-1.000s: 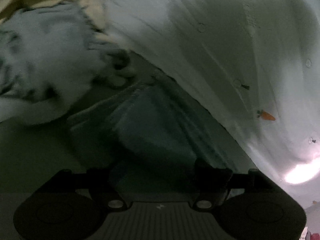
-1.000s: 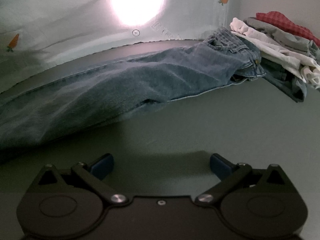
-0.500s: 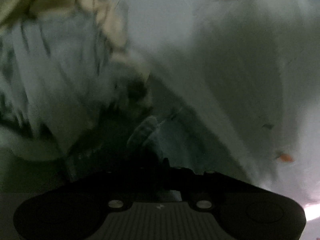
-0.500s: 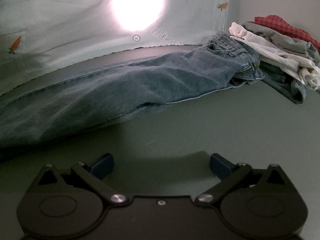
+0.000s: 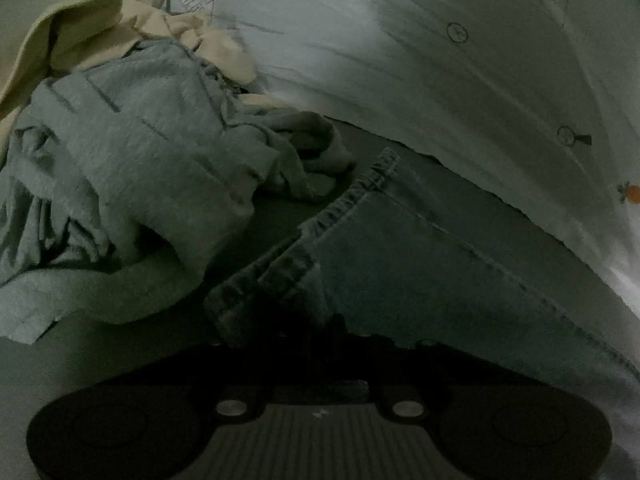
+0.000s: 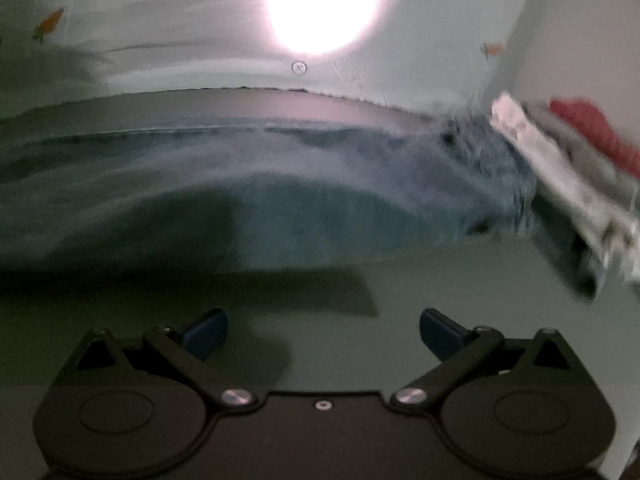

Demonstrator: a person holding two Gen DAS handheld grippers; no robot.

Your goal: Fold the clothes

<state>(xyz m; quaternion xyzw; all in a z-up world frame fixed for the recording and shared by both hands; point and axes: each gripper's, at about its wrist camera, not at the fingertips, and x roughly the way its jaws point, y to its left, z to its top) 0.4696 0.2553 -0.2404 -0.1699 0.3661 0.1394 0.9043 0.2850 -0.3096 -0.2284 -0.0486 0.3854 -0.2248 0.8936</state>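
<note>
Left gripper (image 5: 316, 332) sits at six o'clock in its own view, jaws nearly together and opening a little, with the hem end of the jeans (image 5: 432, 264) bunched right where the dark fingers meet; I read the denim as pinched there, though the shadow hides the pads themselves. From that hem the jeans leg runs off toward four o'clock, flat on the grey-green table (image 5: 100, 360). At nine to ten o'clock a rumpled grey garment (image 5: 132, 168) lies just beside the hem, and behind it at eleven o'clock a cream cloth (image 5: 80, 40). A white sheet with small carrot prints (image 5: 440, 80) fills twelve to three o'clock. My right gripper (image 6: 323, 330) hangs with its blue-padded fingers (image 6: 206, 330) spread wide over bare table, gripping nothing. Beyond it the jeans stretch from nine to two o'clock, blurred, their waist end near a pile of clothes (image 6: 580, 176) at three o'clock. A bright glare (image 6: 322, 4) glows at twelve o'clock.
</note>
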